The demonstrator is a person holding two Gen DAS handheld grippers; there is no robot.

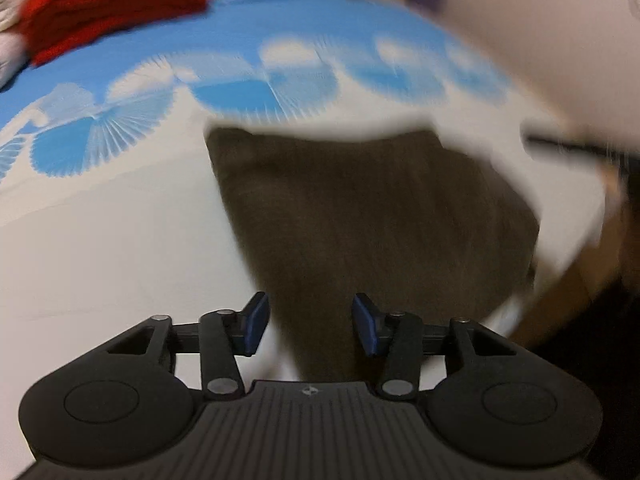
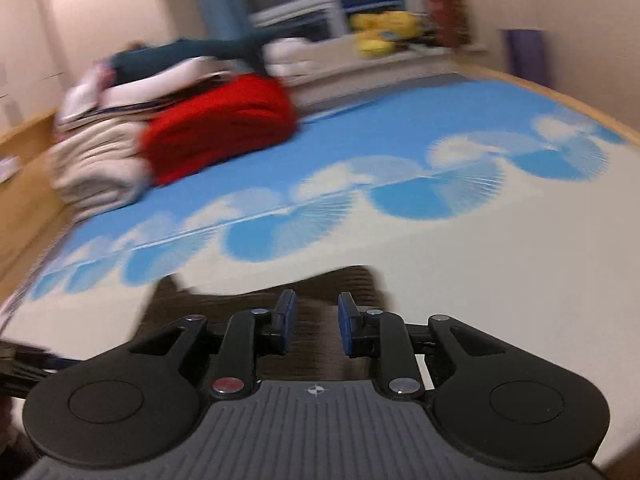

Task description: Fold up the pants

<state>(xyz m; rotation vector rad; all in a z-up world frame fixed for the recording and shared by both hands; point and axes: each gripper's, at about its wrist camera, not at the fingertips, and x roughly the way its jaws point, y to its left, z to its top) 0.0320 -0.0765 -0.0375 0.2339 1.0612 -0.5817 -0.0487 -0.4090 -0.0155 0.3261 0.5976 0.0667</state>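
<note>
Bed sheet: white across the near half, blue with pale fan-shaped rounds across the far half; it covers the whole work surface and both views are smeared by motion.

Pants: dark brown, ribbed or corduroy-like cloth, lying flat on the white part of the sheet as a compact folded piece with a straight far edge and a tapering near end. In the right wrist view the same cloth shows only as a low dark band just beyond the fingertips.

Left gripper: black frame, blue pads, pointing steeply down over the near end of the pants. The jaws stand moderately apart, the brown cloth visible in the gap beneath them; the pads do not press on it and whether the tips touch the cloth cannot be told.

Right gripper: same make, tilted less steeply, over the near edge of the pants. Jaws narrow but parted, a strip of brown cloth seen between the blue pads; nothing is pinched.

Red blanket: folded, thick, on the blue part of the sheet at the far left, well apart from the pants; also at the upper left of the left wrist view.

Cream bedding: a folded stack just beside the red blanket, with more folded laundry piled on top.

Yellow soft items: on a ledge beyond the bed, too blurred to identify.

Purple object: upright against the far right wall, blurred.
</note>
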